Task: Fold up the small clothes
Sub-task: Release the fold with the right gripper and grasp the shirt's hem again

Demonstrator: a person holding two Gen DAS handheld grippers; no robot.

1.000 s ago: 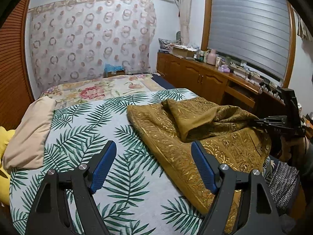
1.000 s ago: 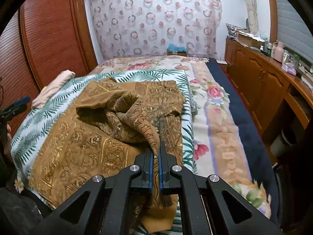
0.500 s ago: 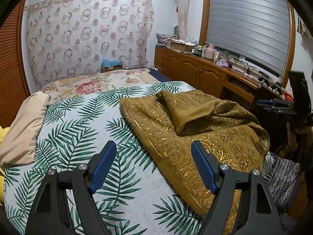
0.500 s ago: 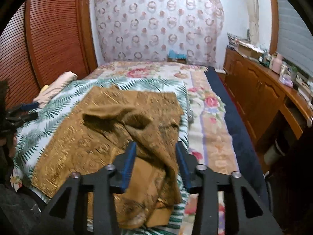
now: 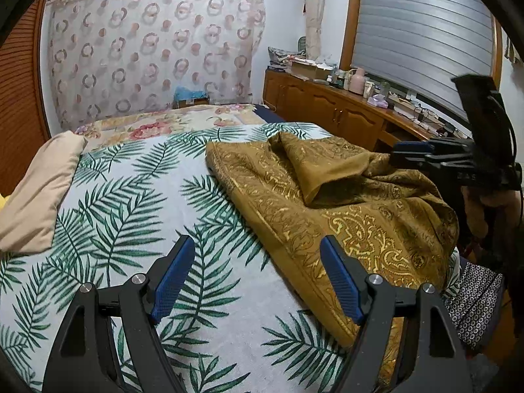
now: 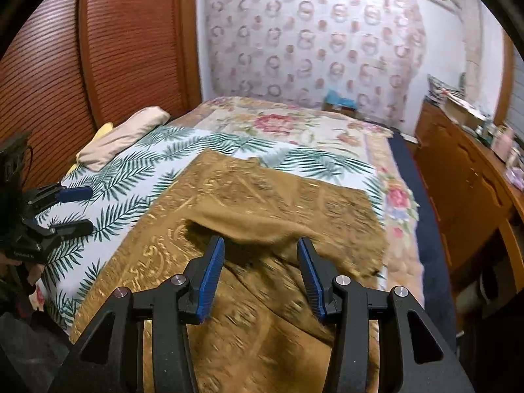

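The gold-patterned cloth (image 5: pixel 344 203) is lying rumpled on the palm-leaf bedspread (image 5: pixel 131 203), one flap folded back over its middle and its near edge hanging off the bed; the left gripper (image 5: pixel 255 281) is hovering over the bedspread just beside the cloth's edge, its blue fingers (image 5: pixel 170 278) spreading wide and gripping nothing; the right gripper (image 6: pixel 260 275) is hanging above the cloth (image 6: pixel 262 203) with fingers likewise parted and empty; a beige pillow (image 5: pixel 39 190) is resting by the wooden wardrobe (image 6: pixel 98 49).
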